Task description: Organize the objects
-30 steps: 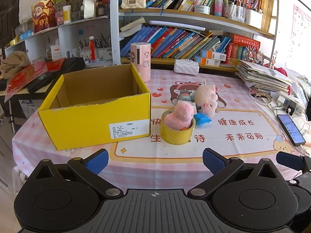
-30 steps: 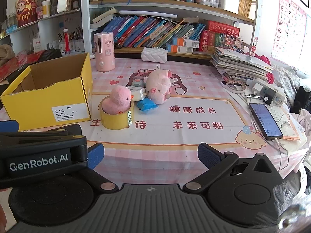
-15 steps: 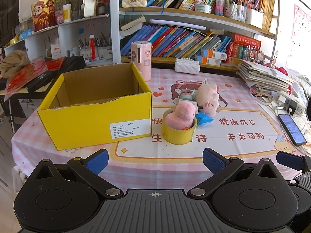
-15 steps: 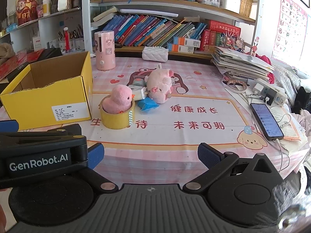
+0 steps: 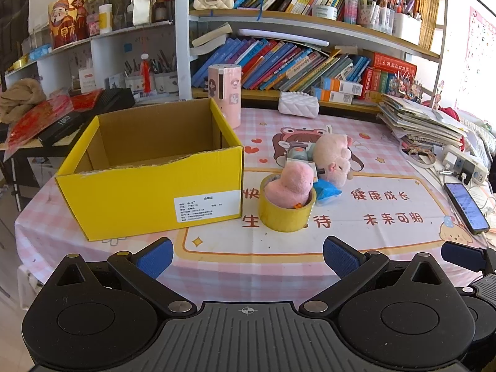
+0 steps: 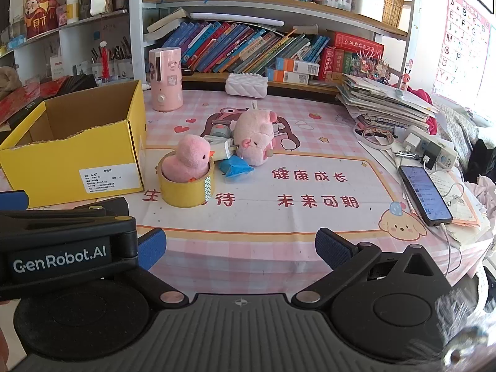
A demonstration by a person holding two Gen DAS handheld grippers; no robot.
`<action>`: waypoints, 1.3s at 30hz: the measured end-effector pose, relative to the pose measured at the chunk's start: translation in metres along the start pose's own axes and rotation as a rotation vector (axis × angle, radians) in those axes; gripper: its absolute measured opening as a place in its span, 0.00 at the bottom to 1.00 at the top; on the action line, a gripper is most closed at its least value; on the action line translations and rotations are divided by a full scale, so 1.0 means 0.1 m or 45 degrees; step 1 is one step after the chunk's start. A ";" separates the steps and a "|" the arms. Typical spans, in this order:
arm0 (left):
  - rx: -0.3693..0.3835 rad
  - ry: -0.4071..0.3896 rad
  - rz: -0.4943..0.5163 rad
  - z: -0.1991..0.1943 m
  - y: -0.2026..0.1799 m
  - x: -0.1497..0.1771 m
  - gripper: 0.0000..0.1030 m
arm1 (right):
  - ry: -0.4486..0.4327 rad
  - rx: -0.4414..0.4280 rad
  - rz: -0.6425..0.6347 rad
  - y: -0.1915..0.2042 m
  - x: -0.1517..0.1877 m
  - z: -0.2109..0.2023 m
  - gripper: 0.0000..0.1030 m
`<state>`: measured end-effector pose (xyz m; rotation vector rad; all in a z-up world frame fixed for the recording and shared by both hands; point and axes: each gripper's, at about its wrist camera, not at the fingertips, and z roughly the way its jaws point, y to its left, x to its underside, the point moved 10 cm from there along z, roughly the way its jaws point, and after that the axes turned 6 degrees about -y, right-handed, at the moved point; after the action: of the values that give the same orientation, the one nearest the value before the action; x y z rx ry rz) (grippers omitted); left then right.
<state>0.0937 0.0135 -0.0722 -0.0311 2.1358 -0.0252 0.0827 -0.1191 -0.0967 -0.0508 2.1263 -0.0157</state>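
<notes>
Duck (image 6: pixel 189 162) beak visible only in right view, one box (image 5: pixel 148 183), one tape roll (image 5: pixel 286 214), two plush toys (duck, pig (image 5: pixel 331 159)), left gripper (image 5: pixel 248 255) and right gripper (image 6: pixel 240 246) spread wide, empty

You are in a home, maybe a child's study room. Far shelves (image 5: pixel 310 28) hold many books (image 5: pixel 279 62), a letter poster (image 6: pixel 465 40) hangs right, and a pink cartoon tablecloth (image 6: pixel 310 155) covers the table.
</notes>
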 end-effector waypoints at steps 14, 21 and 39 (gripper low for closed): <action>-0.016 0.020 -0.007 0.21 -0.04 -0.07 1.00 | 0.031 -0.010 -0.012 -0.09 -0.09 0.23 1.00; -0.021 0.043 -0.051 0.37 -0.08 -0.12 1.00 | 0.049 -0.024 -0.021 -0.19 -0.21 0.43 1.00; -0.206 -0.002 -0.288 0.64 -0.07 -0.29 1.00 | 0.062 -0.215 -0.157 -0.39 -0.54 1.04 1.00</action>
<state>0.1634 0.0070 -0.0823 -0.3672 2.1189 0.0151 0.2005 -0.1546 -0.1048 -0.2840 2.1660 0.0904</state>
